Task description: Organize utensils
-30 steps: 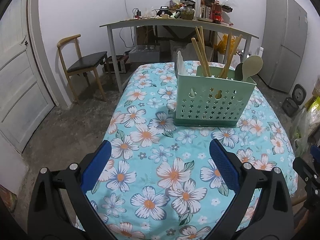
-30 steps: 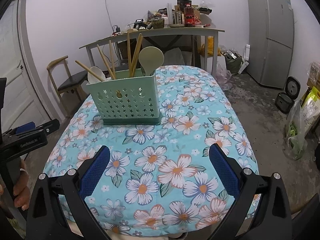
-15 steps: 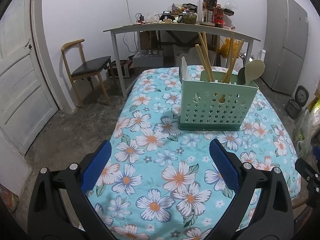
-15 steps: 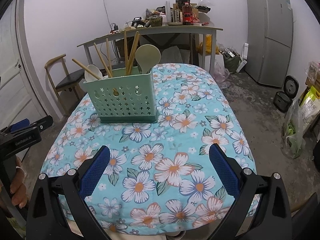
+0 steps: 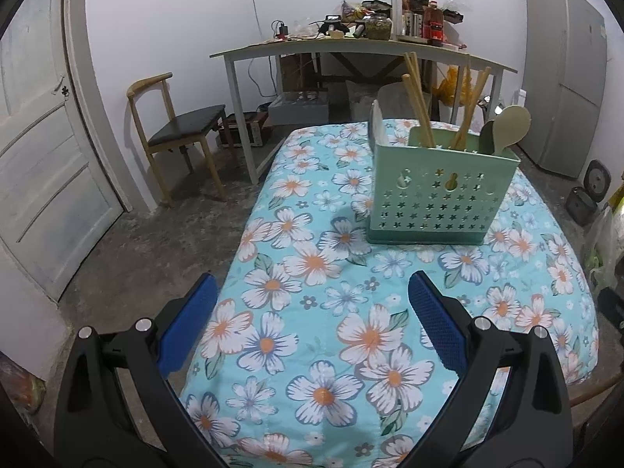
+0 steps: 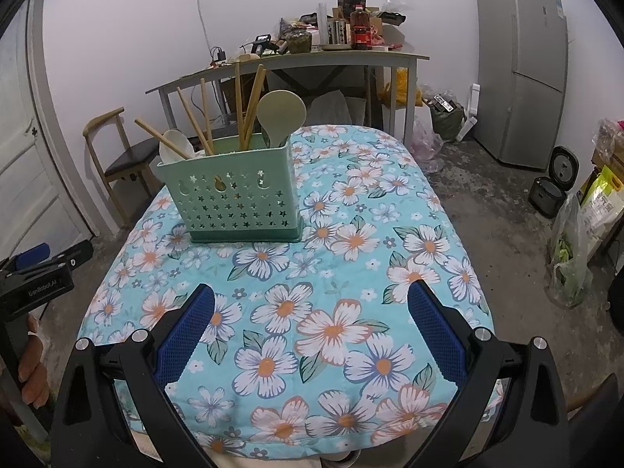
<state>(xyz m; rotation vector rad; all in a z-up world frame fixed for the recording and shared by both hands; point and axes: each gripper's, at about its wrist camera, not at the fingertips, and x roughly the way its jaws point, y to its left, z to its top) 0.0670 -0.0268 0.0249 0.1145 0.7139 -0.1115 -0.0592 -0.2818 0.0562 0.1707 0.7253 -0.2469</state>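
Note:
A green perforated utensil holder [image 5: 436, 195] stands on the floral-clothed table [image 5: 351, 312]; it also shows in the right wrist view [image 6: 238, 195]. It holds several wooden chopsticks [image 6: 249, 105], a green rice paddle [image 6: 281, 117] and a white spoon [image 6: 173, 148]. My left gripper [image 5: 312, 323] is open and empty, above the table's near left edge, well short of the holder. My right gripper [image 6: 312, 323] is open and empty above the table's near end. The left gripper's body shows at the left edge of the right wrist view [image 6: 35, 277].
A wooden chair [image 5: 175, 132] stands left of the table beside a white door [image 5: 43, 171]. A cluttered desk [image 5: 351, 46] is behind the table. A grey fridge [image 6: 522, 66] stands at the right, with a rice cooker [image 6: 553, 187] and bags [image 6: 577, 249] on the floor.
Both grippers have pulled back and risen from the holder; the left has also shifted left, so the holder sits farther right in its view. Both stay open and empty.

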